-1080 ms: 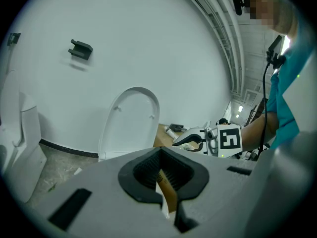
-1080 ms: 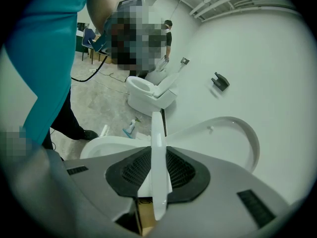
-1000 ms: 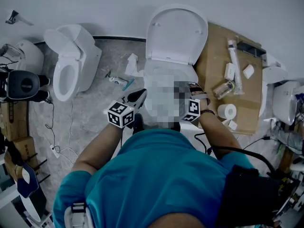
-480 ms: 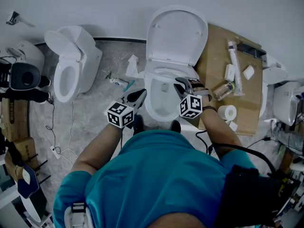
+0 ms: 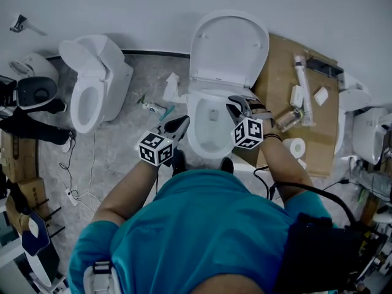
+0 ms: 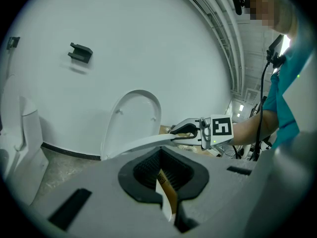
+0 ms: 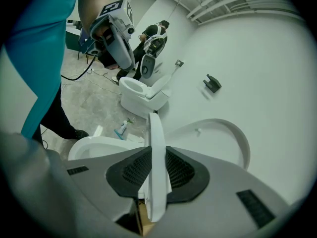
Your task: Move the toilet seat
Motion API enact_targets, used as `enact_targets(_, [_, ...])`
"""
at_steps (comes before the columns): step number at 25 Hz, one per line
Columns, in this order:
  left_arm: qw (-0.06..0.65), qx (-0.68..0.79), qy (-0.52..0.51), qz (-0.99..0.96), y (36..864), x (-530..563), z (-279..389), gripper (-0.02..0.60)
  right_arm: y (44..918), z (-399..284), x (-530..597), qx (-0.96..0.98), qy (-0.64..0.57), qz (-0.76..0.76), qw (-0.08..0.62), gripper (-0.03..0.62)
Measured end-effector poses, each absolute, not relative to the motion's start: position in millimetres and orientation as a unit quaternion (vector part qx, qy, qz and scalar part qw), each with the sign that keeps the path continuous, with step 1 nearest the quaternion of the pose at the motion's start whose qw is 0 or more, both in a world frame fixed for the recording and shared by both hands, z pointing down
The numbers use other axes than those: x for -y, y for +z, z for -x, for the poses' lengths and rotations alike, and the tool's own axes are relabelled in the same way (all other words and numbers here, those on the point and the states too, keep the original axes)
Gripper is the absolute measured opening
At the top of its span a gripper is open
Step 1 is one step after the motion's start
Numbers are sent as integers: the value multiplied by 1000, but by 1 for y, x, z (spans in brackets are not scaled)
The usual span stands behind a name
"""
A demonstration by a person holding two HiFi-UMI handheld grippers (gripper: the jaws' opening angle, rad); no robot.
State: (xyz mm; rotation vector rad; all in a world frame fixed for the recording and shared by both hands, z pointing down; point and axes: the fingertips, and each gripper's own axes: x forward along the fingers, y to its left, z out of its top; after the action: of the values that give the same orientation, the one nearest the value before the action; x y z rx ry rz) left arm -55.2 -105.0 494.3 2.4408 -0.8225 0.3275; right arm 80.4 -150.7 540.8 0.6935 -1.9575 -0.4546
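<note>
Right gripper (image 5: pixel 237 107) is closed on the rim of the toilet seat (image 7: pixel 157 148). Its ribbed pads press on both faces of the thin white ring, which runs edge-on between the jaws in the right gripper view. The seat is partway up, lifted clear of the bowl (image 5: pixel 195 133) and not yet back against the raised lid (image 5: pixel 229 45). From the left gripper view it shows as a pale band rising from the hinge end toward the gripper.

The step in hand looks like swinging the seat about its rear hinge. To do it well, the gripper should follow the hinge's arc and not pull straight up or toward the person, since that could strain the hinge or let the smooth plastic slip out of the pads. The pinch is narrow and sits on one side of the ring, so a slow, even sweep seems wise, easing off near the end so the seat meets its stop softly.

Left gripper (image 5: pixel 176 126) hangs beside the bowl's front-left edge, its jaws only slightly apart and empty. It is best kept clear of the seat's path.
</note>
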Motion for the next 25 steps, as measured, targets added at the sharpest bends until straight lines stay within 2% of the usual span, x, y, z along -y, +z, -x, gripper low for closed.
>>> enact_targets(25, [279, 318, 115, -899, 496, 104, 67, 3, 520, -93, 202, 801, -193, -313, 472, 80])
